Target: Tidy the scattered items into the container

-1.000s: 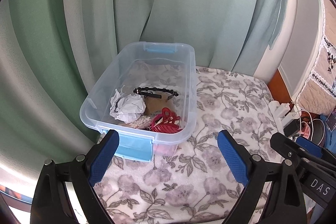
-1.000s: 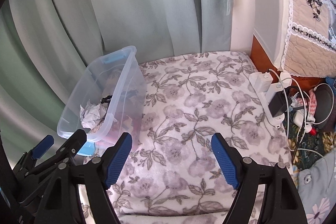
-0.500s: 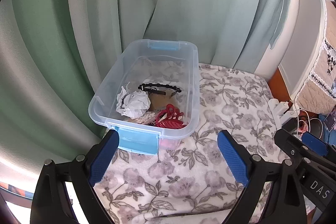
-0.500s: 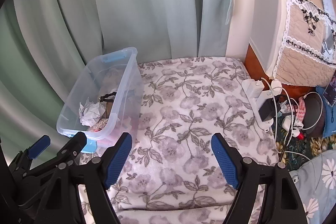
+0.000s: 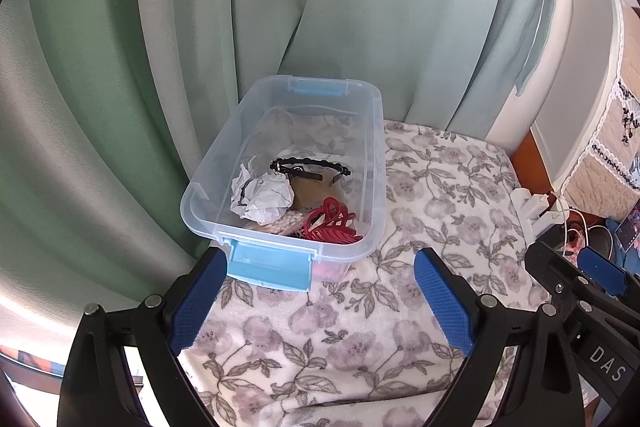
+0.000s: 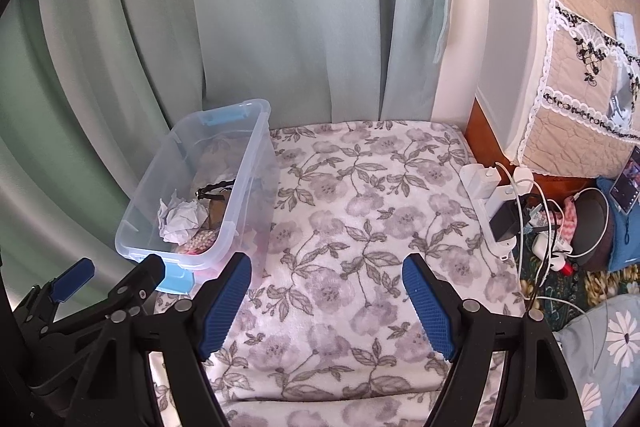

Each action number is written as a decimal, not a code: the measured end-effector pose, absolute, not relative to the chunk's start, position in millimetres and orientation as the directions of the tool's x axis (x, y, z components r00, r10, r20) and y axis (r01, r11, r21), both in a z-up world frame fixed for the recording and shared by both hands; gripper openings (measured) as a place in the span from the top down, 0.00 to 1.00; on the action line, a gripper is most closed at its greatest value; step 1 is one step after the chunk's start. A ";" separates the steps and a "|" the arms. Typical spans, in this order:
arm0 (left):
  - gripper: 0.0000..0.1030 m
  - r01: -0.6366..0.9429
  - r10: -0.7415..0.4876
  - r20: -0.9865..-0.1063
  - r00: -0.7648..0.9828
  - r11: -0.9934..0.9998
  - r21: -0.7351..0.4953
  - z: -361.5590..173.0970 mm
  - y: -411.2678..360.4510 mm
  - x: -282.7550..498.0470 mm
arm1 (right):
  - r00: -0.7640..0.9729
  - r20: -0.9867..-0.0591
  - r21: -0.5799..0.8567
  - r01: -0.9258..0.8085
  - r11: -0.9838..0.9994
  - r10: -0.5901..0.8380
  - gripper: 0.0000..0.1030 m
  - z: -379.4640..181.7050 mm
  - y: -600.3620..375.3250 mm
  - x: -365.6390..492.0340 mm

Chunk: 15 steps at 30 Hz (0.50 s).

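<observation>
While both grippers have drawn back a little since a second ago, the clear plastic storage box with pale blue latches (image 5: 362,163) now sits further from them on the white blanket printed with grey flowers (image 6: 360,219). Left gripper (image 5: 316,303) and right gripper (image 6: 326,303) hang with jaws spread wide, empty, touching nothing. Inside the box lie a crumpled white paper ball (image 5: 264,197), a black beaded hairband (image 5: 310,165) and a red plastic claw clip (image 5: 332,225). Green curtains (image 5: 280,7) hang behind; a white power strip with tangled chargers (image 6: 504,203) lies off to the right
</observation>
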State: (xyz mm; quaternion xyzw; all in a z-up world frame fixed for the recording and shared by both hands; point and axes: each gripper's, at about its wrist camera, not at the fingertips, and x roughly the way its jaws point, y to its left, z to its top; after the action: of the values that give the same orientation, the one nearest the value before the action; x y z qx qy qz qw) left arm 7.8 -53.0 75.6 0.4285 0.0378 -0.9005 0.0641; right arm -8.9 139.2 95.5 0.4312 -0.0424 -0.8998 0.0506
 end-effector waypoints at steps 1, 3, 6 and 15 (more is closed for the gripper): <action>0.08 0.148 -0.083 -0.776 -0.625 -0.989 -0.013 75.6 -52.9 7.9 | -0.623 -0.772 0.118 0.056 -0.991 -0.127 0.21 95.5 139.4 -9.0; 0.08 0.146 -0.081 -0.776 -0.626 -0.989 -0.015 76.0 -53.1 8.3 | -0.624 -0.771 0.116 0.056 -0.992 -0.126 0.21 96.0 139.9 -8.6; 0.08 0.142 -0.077 -0.775 -0.627 -0.990 -0.017 76.8 -54.1 8.6 | -0.626 -0.770 0.115 0.054 -0.992 -0.123 0.21 96.9 138.7 -7.8; 0.08 0.141 -0.076 -0.771 -0.633 -0.990 -0.019 79.8 -52.3 9.9 | -0.628 -0.768 0.119 0.053 -0.991 -0.126 0.21 98.8 139.9 -7.9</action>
State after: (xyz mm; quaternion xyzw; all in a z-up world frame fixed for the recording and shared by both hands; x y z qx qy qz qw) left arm 9.9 -52.3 79.8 0.4242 0.0386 -0.9027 0.0600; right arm -7.9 139.9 98.8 0.4282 -0.0425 -0.9013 0.0499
